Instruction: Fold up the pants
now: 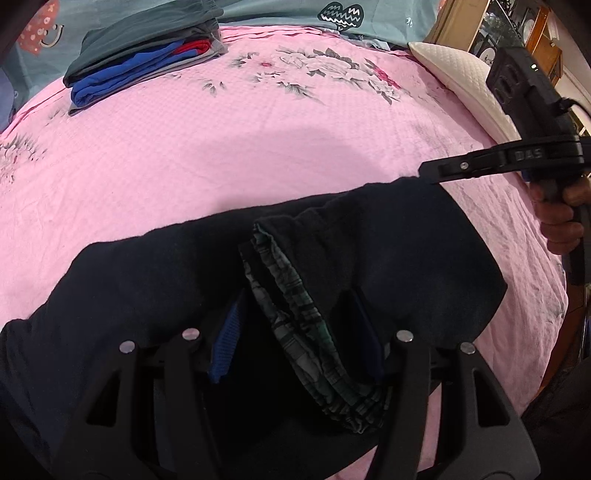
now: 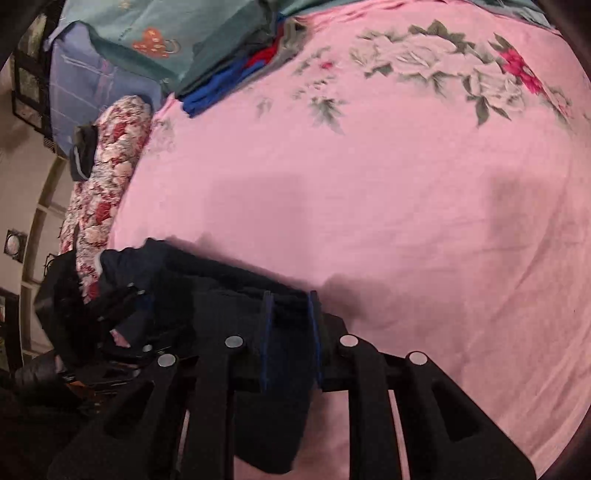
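Note:
Dark navy pants (image 1: 388, 251) with a plaid lining (image 1: 295, 325) at the waistband lie on the pink floral bedsheet (image 1: 221, 147). My left gripper (image 1: 295, 332) has its jaws apart around the waistband; the fabric bunches between the blue pads (image 1: 225, 343). My right gripper (image 2: 290, 325) is shut on a fold of the pants (image 2: 221, 295) and holds it just above the sheet. In the left wrist view the right gripper (image 1: 428, 173) pinches the far right corner of the pants.
A stack of folded clothes (image 1: 144, 62) sits at the far left of the bed. A white pillow (image 1: 458, 77) lies at the right edge. A floral bolster (image 2: 107, 173) lines the bed's side. A teal blanket (image 1: 295, 14) lies at the back.

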{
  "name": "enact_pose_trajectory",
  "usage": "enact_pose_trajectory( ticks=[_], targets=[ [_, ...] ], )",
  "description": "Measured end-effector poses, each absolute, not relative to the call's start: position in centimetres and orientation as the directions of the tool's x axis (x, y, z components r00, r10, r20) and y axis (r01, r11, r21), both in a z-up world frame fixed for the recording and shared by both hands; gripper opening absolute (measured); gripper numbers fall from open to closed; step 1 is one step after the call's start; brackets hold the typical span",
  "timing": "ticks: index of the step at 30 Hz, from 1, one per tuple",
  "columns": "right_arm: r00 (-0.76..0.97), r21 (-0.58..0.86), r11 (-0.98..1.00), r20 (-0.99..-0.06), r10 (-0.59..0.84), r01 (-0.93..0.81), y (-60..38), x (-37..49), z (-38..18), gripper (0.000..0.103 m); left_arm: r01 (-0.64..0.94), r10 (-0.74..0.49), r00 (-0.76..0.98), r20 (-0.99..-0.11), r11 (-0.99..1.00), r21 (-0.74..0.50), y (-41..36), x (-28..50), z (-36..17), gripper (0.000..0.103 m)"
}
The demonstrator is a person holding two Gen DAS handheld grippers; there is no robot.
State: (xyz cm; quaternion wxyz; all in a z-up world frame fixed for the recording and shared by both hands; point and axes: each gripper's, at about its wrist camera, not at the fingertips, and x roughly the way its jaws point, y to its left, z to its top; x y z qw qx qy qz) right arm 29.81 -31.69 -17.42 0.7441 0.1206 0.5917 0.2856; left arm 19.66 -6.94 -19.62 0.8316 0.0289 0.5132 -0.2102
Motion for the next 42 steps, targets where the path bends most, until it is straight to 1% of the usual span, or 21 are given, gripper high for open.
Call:
enact_pose_trajectory(
  ticks=[1, 2, 3, 6, 8, 10, 11, 13, 18, 21, 23, 24, 26, 27, 29, 30, 32, 34, 37, 40, 42],
  targets=[
    [0.155, 0.489, 0.824, -0.825, 0.543, -0.286, -31.8, 30.0, -17.8, 0.012, 0.377, -0.320, 0.384, -0.866, 0.911, -0.169, -6.9, 19.7, -19.7, 0.059],
    [0.177, 0.439, 0.851, -0.849, 0.498, -0.287, -31.9, 30.3, -18.3, 0.011, 0.377, -0.320, 0.386, -0.865, 0.911, -0.168, -6.9, 19.7, -19.6, 0.059],
    [0.198, 0.366, 0.885, -0.881, 0.429, -0.287, -31.9, 30.5, -18.8, 0.000, 0.381, -0.317, 0.384, -0.867, 0.910, -0.164, -6.9, 19.6, -19.7, 0.059],
    [0.222, 0.429, 0.871, -0.850, 0.479, -0.238, -33.2, 30.2, -17.6, 0.006, 0.385, -0.320, 0.378, -0.869, 0.908, -0.167, -6.9, 19.8, -19.5, 0.059],
    [0.294, 0.453, 0.837, -0.792, 0.536, -0.306, -33.1, 28.8, -14.5, 0.006, 0.382, -0.322, 0.378, -0.868, 0.908, -0.170, -6.9, 19.8, -19.6, 0.059],
    [0.264, 0.506, 0.790, -0.756, 0.599, -0.345, -32.1, 27.6, -13.5, 0.006, 0.383, -0.320, 0.383, -0.867, 0.909, -0.166, -7.0, 19.7, -19.5, 0.059],
    [0.234, 0.516, 0.779, -0.758, 0.609, -0.355, -31.3, 27.3, -13.8, 0.006, 0.383, -0.320, 0.383, -0.867, 0.909, -0.166, -7.0, 19.7, -19.5, 0.059],
    [0.225, 0.407, 0.837, -0.834, 0.504, -0.367, -30.1, 26.8, -16.1, 0.000, 0.388, -0.325, 0.376, -0.868, 0.906, -0.171, -6.9, 19.8, -19.6, 0.059],
    [0.251, 0.481, 0.843, -0.808, 0.533, -0.243, -31.3, 27.7, -17.8, 0.000, 0.413, -0.329, 0.374, -0.867, 0.896, -0.162, -6.9, 19.9, -19.7, 0.060],
    [0.298, 0.471, 0.845, -0.793, 0.532, -0.254, -31.3, 25.6, -14.8, 0.012, 0.426, -0.340, 0.379, -0.861, 0.890, -0.164, -6.8, 19.7, -19.4, 0.060],
    [0.294, 0.523, 0.810, -0.756, 0.585, -0.266, -31.4, 23.6, -13.4, 0.015, 0.430, -0.346, 0.385, -0.856, 0.887, -0.165, -6.8, 19.5, -19.5, 0.060],
    [0.282, 0.516, 0.814, -0.766, 0.578, -0.266, -31.1, 22.3, -13.7, 0.019, 0.435, -0.348, 0.390, -0.852, 0.886, -0.163, -6.7, 19.3, -19.5, 0.060],
    [0.251, 0.426, 0.874, -0.842, 0.478, -0.236, -30.4, 21.0, -15.9, 0.020, 0.440, -0.355, 0.391, -0.849, 0.883, -0.167, -6.7, 19.3, -19.6, 0.061],
    [0.264, 0.403, 0.888, -0.851, 0.453, -0.223, -30.4, 20.1, -17.0, 0.018, 0.442, -0.356, 0.380, -0.853, 0.881, -0.170, -6.6, 19.4, -19.8, 0.061],
    [0.315, 0.405, 0.895, -0.838, 0.445, -0.187, -30.5, 19.2, -16.7, 0.024, 0.422, -0.349, 0.351, -0.869, 0.887, -0.186, -6.3, 19.7, -19.0, 0.061],
    [0.322, 0.409, 0.897, -0.837, 0.442, -0.166, -30.3, 18.8, -16.0, 0.032, 0.405, -0.345, 0.354, -0.869, 0.894, -0.191, -5.8, 19.7, -18.2, 0.064],
    [0.352, 0.403, 0.897, -0.825, 0.443, -0.183, -29.4, 18.0, -14.6, 0.034, 0.384, -0.358, 0.423, -0.833, 0.903, -0.193, -3.8, 19.0, -15.5, 0.075],
    [0.373, 0.384, 0.895, -0.815, 0.444, -0.227, -28.0, 17.2, -13.4, 0.038, 0.332, -0.302, 0.518, -0.800, 0.933, -0.136, -0.7, 17.8, -12.9, 0.098],
    [0.360, 0.343, 0.899, -0.830, 0.425, -0.272, -25.2, 16.6, -13.2, 0.048, 0.178, -0.138, 0.588, -0.797, 0.983, -0.039, 5.5, 16.4, -11.6, 0.100],
    [0.328, 0.309, 0.914, -0.862, 0.386, -0.264, -23.4, 17.0, -14.3, 0.049, -0.022, 0.007, 0.566, -0.825, 1.000, -0.006, 13.3, 14.7, -12.1, 0.100],
    [0.321, 0.272, 0.932, -0.884, 0.340, -0.238, -22.5, 17.5, -15.3, 0.050, -0.143, 0.053, 0.532, -0.845, 0.989, -0.028, 17.7, 13.4, -13.0, 0.100]
  ],
)
